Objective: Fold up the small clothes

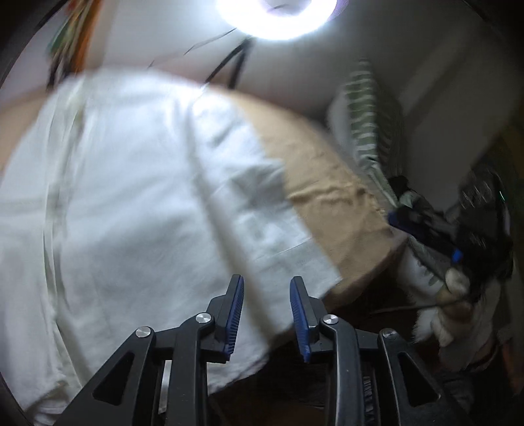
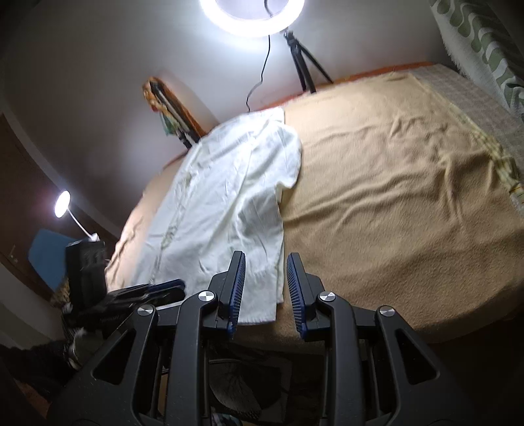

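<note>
A creased white shirt [image 2: 226,196] lies spread flat on the bed's tan blanket [image 2: 393,196], left of centre, under a ring light [image 2: 252,16], with both grippers' fingers [image 2: 235,281] parted and empty.

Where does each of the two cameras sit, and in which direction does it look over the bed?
Left wrist: on the left gripper, jaws open, close above the white shirt; the right gripper and the gloved hand appear blurred at the right.
Right wrist: on the right gripper, jaws open, at the bed's near edge, facing along the tan blanket; the left gripper shows at the left.
Shared: shirt, blanket, ring light.
</note>
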`<state>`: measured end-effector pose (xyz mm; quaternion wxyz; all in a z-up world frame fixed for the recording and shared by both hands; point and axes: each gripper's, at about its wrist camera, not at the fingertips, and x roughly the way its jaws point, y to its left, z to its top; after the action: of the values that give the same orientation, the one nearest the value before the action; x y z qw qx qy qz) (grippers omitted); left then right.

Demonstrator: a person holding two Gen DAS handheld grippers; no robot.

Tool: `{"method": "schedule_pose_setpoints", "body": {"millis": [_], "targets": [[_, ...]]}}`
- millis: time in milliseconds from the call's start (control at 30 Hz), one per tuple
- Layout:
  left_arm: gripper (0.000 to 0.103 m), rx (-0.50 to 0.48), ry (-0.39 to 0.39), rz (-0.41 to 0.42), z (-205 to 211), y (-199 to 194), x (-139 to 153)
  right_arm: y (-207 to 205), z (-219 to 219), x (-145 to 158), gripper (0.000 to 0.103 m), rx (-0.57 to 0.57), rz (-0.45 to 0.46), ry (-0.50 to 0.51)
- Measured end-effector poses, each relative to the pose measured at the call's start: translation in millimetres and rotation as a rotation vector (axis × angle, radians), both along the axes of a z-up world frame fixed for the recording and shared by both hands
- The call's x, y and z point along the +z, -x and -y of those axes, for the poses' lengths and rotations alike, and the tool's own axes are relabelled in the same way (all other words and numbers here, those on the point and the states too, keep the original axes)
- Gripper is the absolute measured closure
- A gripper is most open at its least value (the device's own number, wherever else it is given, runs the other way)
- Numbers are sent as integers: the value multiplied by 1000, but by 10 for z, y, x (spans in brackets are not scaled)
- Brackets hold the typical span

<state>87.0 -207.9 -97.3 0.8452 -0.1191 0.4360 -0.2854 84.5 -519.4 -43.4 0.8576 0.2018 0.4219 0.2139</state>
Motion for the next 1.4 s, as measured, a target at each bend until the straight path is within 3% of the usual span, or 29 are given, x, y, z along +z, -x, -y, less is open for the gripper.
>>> {"method": "schedule_pose_setpoints", "body": {"millis": [67, 133, 167, 400, 467, 533, 600, 633, 700, 767, 867, 967, 1033, 1100, 1233, 1400], "targets": [[61, -53, -46, 72, 184, 16, 93, 28, 105, 61, 68, -28, 21, -15], [46, -95, -79, 83, 462, -33, 117, 69, 217, 122, 51, -66, 46, -16], [39, -108, -91, 78, 599, -91, 98, 96, 275, 151, 50, -85, 59, -16], [34, -146, -264, -23, 1271, -347, -304, 280, 773, 197, 50, -224, 96, -101], [34, -167, -300, 49, 1331, -293, -334, 303, 881, 144, 50, -252, 93, -127], [39, -189, -331, 92, 1346, -266, -383, 288, 956, 83, 50, -270, 80, -144], [71, -167, -369, 137, 1291, -254, -410, 224, 981, 28, 50, -276, 65, -149], [73, -167, -350, 138, 1257, -274, -419, 205, 979, 16, 50, -272, 63, -148], [93, -168, -290, 111, 1151, -358, -437, 133, 922, 0, 50, -251, 62, -137], [98, -152, -195, 49, 1019, -440, -450, 40, 797, -3, 50, -213, 61, -115], [103, -107, -41, -12, 761, -444, -348, -213, 573, -29, 50, -144, 44, -96], [103, -84, 53, -7, 591, -367, -198, -570, 372, -108, 50, -93, 11, -114], [103, -71, 108, -13, 508, -346, -117, -953, 234, -212, 43, -54, -30, -168], [103, -64, 140, -20, 453, -346, -81, -1327, 92, -299, 38, -37, -59, -168], [103, -38, 148, -10, 322, -351, -72, -1942, -214, -521, 38, -9, -121, -109], [103, -43, 128, -19, 272, -317, -171, -2264, -406, -699, 38, 27, -142, -89]]}}
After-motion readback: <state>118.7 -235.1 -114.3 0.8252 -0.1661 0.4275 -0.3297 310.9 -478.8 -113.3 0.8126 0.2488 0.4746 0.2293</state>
